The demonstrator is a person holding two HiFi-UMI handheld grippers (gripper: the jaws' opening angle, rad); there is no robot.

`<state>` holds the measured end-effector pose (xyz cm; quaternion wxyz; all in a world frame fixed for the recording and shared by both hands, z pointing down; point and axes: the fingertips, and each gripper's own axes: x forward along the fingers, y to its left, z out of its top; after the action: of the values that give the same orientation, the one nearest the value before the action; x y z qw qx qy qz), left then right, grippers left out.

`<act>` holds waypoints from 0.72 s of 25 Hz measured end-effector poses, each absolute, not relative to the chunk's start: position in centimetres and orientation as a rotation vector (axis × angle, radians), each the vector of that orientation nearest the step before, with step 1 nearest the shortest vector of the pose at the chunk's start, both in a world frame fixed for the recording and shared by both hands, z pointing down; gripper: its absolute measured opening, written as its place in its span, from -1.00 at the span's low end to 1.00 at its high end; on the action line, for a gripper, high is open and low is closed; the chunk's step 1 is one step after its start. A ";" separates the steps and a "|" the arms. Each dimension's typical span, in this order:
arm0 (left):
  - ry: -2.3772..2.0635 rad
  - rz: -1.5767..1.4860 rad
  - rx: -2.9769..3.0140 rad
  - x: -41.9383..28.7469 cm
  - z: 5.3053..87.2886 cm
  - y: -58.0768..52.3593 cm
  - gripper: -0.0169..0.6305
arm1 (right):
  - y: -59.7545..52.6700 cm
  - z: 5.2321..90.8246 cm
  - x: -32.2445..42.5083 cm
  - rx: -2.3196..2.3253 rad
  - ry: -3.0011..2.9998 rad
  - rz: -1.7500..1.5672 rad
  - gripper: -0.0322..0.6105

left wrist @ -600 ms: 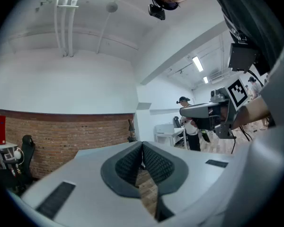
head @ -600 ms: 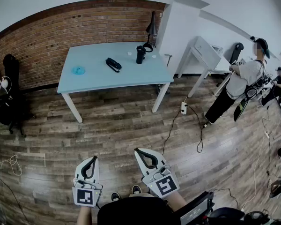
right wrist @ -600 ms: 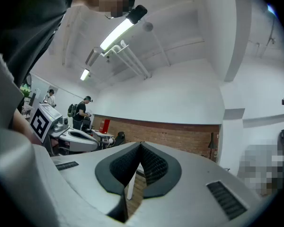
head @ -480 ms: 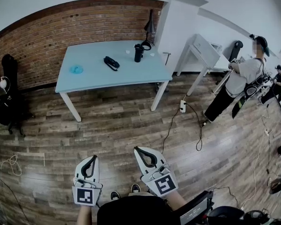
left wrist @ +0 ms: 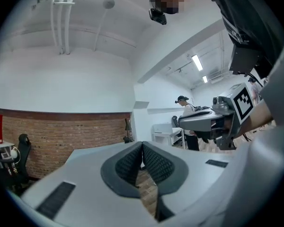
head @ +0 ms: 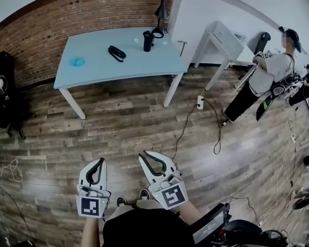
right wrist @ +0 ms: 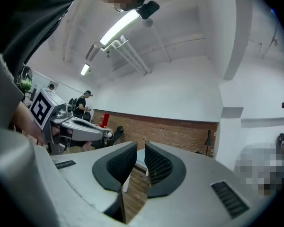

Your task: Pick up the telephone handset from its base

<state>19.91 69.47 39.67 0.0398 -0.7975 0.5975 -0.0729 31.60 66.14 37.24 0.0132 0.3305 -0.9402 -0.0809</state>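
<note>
The black telephone (head: 116, 53) lies in the upper left of the head view, on the pale blue rectangular table (head: 139, 68) in front of the red brick wall (head: 41, 40). It is so small there that handset and base cannot be told apart. Just right of it on the tabletop stands a black cup (head: 148, 40), and to its left lies a small round blue thing (head: 76, 62) (too small to identify). Both grippers sit at the bottom of the frame, well apart from the table, over the wooden plank floor (head: 118, 122). The arms behind them are cut off by the lower edge. The left gripper (head: 100, 161) has its dark ribbed pads pressed together at the tips, pinching nothing. The right gripper (head: 144, 155) shows a narrow gap between its pads, likewise empty. At the right a standing person (head: 270, 84) is beside a white desk (head: 219, 40).
</note>
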 end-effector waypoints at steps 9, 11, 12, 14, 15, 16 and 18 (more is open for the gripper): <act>1.915 -0.231 -2.454 18.8 41.6 69.0 -0.89 | 64.9 40.0 29.9 0.948 -2.900 -0.184 -0.79; 1.916 -0.226 -2.473 17.8 42.3 68.4 -0.89 | 64.2 40.2 29.3 0.957 -2.871 -0.181 -0.80; 1.918 -0.222 -2.477 17.2 42.4 68.0 -0.89 | 63.7 40.1 28.9 0.969 -2.858 -0.195 -0.80; 1.914 -0.225 -2.480 15.8 42.5 67.1 -0.89 | 62.7 39.4 27.7 0.992 -2.850 -0.234 -0.81; 1.906 -0.231 -2.481 15.1 42.5 66.7 -0.89 | 62.3 38.9 27.0 1.002 -2.851 -0.249 -0.81; 1.898 -0.229 -2.485 14.3 42.5 66.3 -0.89 | 62.0 38.5 26.3 1.016 -2.849 -0.257 -0.81; 1.884 -0.197 -2.502 12.7 42.4 65.8 -0.89 | 61.4 37.9 24.8 1.056 -2.828 -0.251 -0.82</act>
<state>12.67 65.79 42.39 0.0019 -0.7973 0.6003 -0.0628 24.82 61.36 37.92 0.0560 0.3481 -0.9321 -0.0828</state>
